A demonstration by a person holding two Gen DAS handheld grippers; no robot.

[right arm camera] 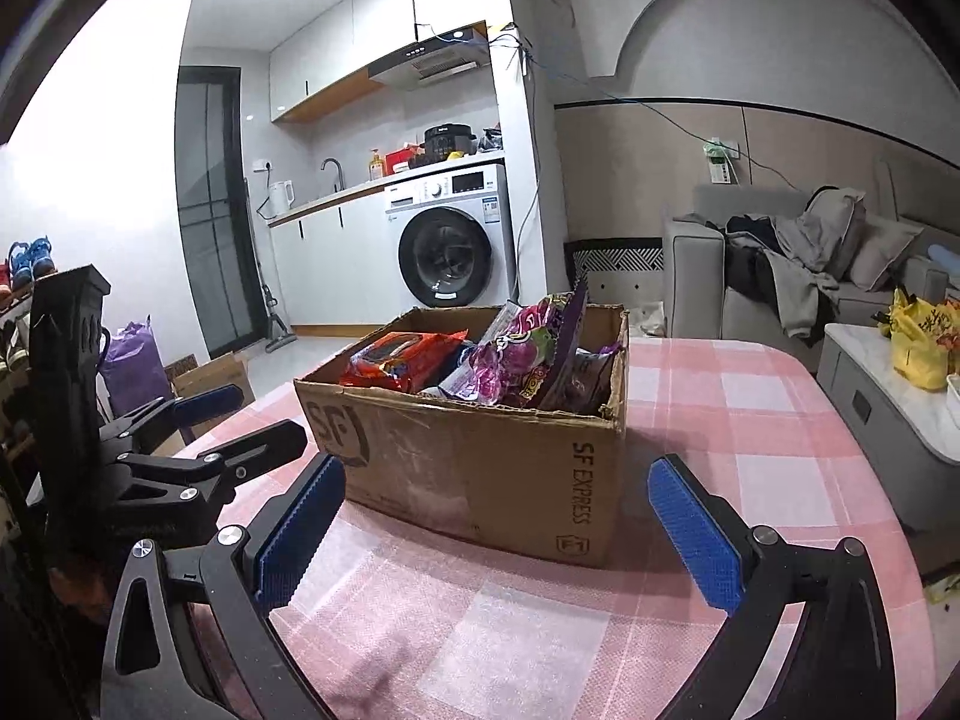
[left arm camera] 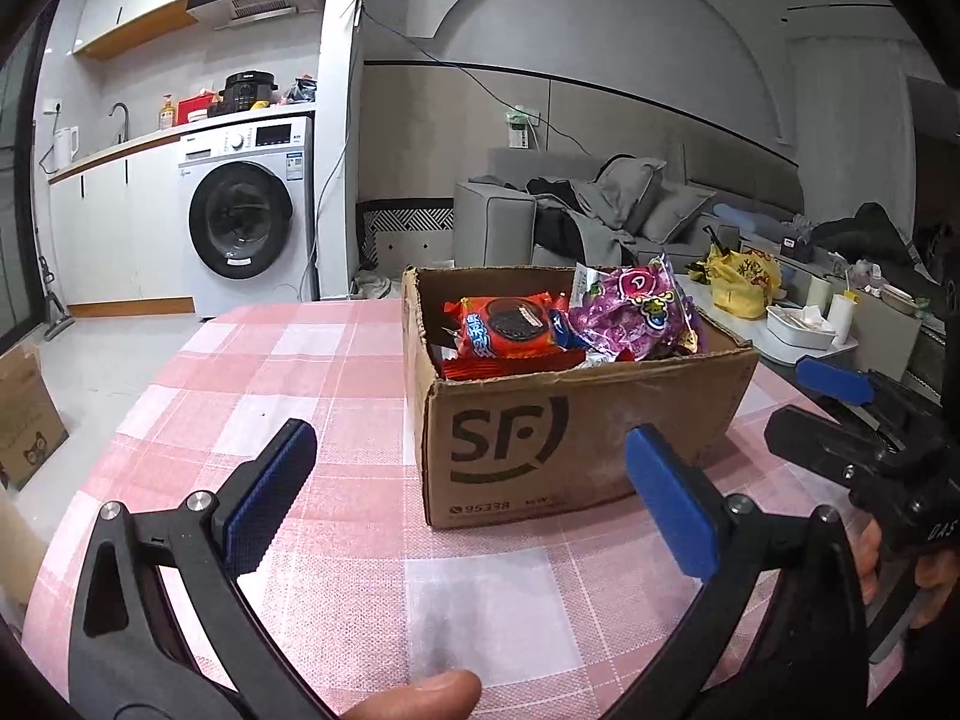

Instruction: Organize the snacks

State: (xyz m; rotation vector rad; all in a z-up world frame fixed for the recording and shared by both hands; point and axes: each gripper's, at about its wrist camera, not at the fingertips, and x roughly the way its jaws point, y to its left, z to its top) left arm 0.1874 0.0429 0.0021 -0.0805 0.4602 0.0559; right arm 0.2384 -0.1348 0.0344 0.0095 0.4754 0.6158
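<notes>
i judge the job nearly done: the snacks [left arm camera: 528,324] already sit heaped in the box [left arm camera: 576,438] on the bench [left arm camera: 312,396], nothing lies loose beside the box, and my left gripper [left arm camera: 474,492] and right gripper [right arm camera: 498,528] hover before the box, jaws released and empty.

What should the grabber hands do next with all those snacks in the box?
Probably the left gripper should reach forward and up over the brown cardboard box toward the orange cookie packet lying on top. Both grippers are open and empty, short of the box, and that packet sits nearest the left one. The right gripper can wait.
</notes>
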